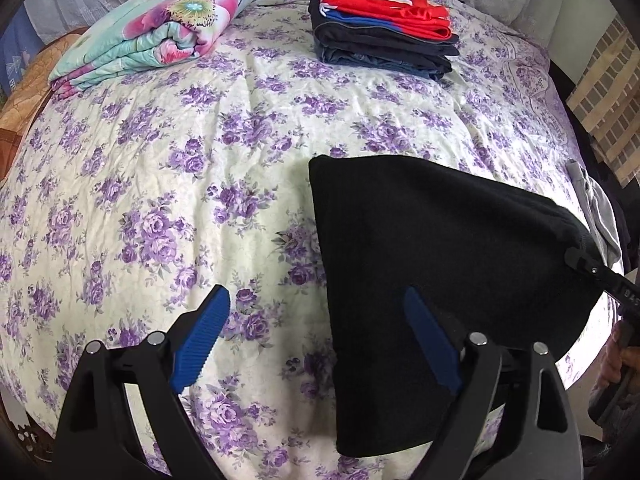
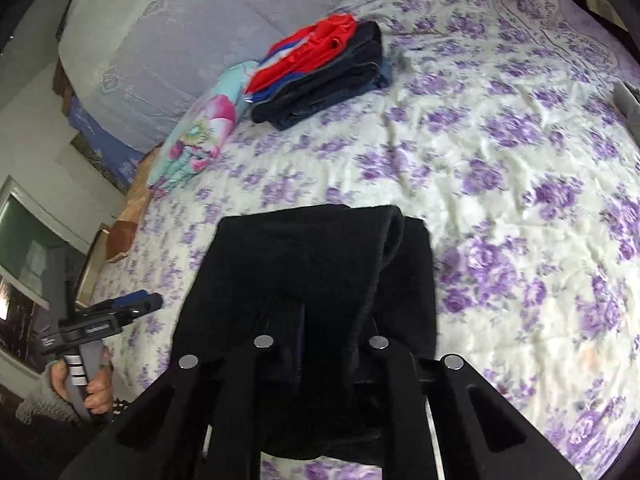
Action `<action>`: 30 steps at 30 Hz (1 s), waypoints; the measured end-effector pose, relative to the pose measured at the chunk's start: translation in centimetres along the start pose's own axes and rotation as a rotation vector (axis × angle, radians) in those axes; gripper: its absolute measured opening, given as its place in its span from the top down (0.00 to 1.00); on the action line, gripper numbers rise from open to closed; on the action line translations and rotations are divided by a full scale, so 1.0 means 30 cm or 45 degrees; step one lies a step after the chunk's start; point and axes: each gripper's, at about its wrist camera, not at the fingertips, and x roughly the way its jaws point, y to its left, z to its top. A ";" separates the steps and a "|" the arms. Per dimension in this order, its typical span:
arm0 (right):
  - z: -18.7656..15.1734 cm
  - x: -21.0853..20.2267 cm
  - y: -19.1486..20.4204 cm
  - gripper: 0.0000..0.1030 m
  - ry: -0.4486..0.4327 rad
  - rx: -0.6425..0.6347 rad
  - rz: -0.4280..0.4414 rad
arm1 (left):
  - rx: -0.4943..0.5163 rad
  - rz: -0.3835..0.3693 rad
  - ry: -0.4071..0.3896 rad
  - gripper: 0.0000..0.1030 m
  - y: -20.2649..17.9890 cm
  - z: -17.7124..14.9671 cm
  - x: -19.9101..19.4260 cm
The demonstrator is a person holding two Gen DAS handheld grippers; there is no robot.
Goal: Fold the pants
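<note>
Left wrist view: left gripper (image 1: 316,340) hung over the bed, blue ribbed pads spread wide, nothing between them. One pad stood over the floral bedsheet (image 1: 168,168), the other over the near edge of the black pants (image 1: 432,248); whether it touched the cloth could not be told. Pants were folded into a thick dark bundle near the bed's front edge, partly lifted on the right side. Right gripper (image 1: 580,260) showed at the frame's edge as a black tip meeting the upper right corner of the bundle. White characters were printed on its body, too small and cropped to read.

Right wrist view: right gripper (image 2: 320,320) had its jaws drawn narrow with a fold of the pants (image 2: 304,256) pinched between them; fabric draped over the fingers and hid the pads. The person's left hand (image 2: 86,384), in a grey knit sleeve, gripped the other tool's handle at far left. A small label on that tool was illegible.

Far side of the bed: stack of folded clothes (image 1: 384,28), a red, white and blue garment on top, dark ones and denim beneath. Folded floral quilt (image 1: 160,28) lay left of it, well apart from the pants.
</note>
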 end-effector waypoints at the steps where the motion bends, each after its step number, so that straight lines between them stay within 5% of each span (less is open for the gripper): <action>1: -0.015 0.055 -0.040 0.74 0.071 0.048 -0.011 | 0.016 0.002 0.006 0.12 -0.012 0.000 0.009; 6: -0.033 0.020 -0.079 0.62 0.033 0.135 -0.003 | 0.073 0.015 0.037 0.12 -0.046 -0.001 0.037; 12: 0.021 -0.165 0.010 0.60 -0.219 0.029 -0.104 | 0.135 0.052 0.031 0.12 -0.068 0.001 0.040; 18: 0.039 -0.024 0.166 0.59 -0.094 -0.175 -0.069 | 0.167 0.088 0.112 0.12 -0.080 -0.019 0.107; 22: -0.018 0.128 0.113 0.57 0.081 -0.166 -0.139 | 0.216 0.109 0.100 0.12 -0.100 -0.030 0.111; 26: -0.006 0.096 0.127 0.57 0.087 -0.185 -0.138 | 0.247 0.130 0.115 0.12 -0.116 -0.054 0.136; 30: 0.006 0.005 0.182 0.50 0.034 -0.232 -0.150 | 0.248 0.144 0.025 0.12 -0.127 -0.054 0.089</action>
